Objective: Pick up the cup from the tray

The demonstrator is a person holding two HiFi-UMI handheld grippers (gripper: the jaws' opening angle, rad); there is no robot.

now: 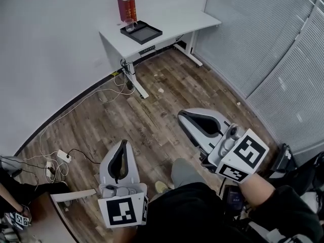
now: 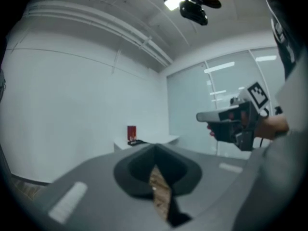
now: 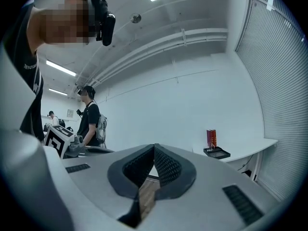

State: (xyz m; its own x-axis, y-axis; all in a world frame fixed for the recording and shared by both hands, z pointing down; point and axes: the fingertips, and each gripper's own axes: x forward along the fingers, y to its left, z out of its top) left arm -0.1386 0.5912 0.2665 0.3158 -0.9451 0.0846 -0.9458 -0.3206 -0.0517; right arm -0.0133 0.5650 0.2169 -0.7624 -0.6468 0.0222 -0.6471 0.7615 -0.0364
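The cup point(image 1: 129, 25) stands on the tray point(image 1: 152, 35) on the counter point(image 1: 174, 22), far from both claws. The left claw point(image 1: 123, 145) and the right claw point(image 1: 182, 117) are fully closed and hold nothing.

Bright, even lighting, fisheye edge distortion

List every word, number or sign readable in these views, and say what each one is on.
No text is legible in any view.
Red books: spine print too small to read.
Marker cubes: black-and-white square patterns only, no letters or numbers.
Shirt print: too blurred to read.
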